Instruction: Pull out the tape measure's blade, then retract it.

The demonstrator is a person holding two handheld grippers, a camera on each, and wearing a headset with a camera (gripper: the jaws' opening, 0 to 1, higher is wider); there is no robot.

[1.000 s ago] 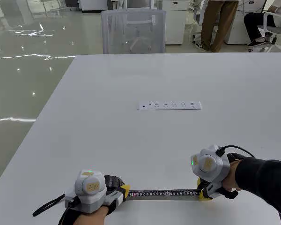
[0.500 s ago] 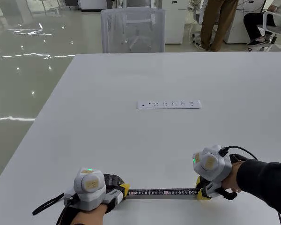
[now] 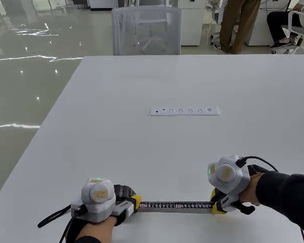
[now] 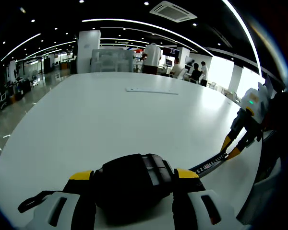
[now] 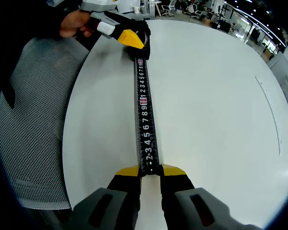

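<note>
The left gripper (image 3: 135,202) is at 7 o'clock in the head view, its jaws pointing to 3 o'clock and closed on the tape measure (image 4: 134,179). The right gripper (image 3: 214,206) is at 5 o'clock, its jaws pointing to 9 o'clock and pinching the blade (image 5: 144,115) tip. A dark sleeve (image 3: 286,195) enters from 4 o'clock.

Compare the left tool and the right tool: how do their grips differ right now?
The left tool is clamped around the bulky black tape measure case; the right tool pinches the tip of the thin numbered blade. The left tool's jaws stand wide apart, the right tool's nearly together. Both have yellow-tipped jaws and sit low over the white table, the blade stretched between them.
</note>
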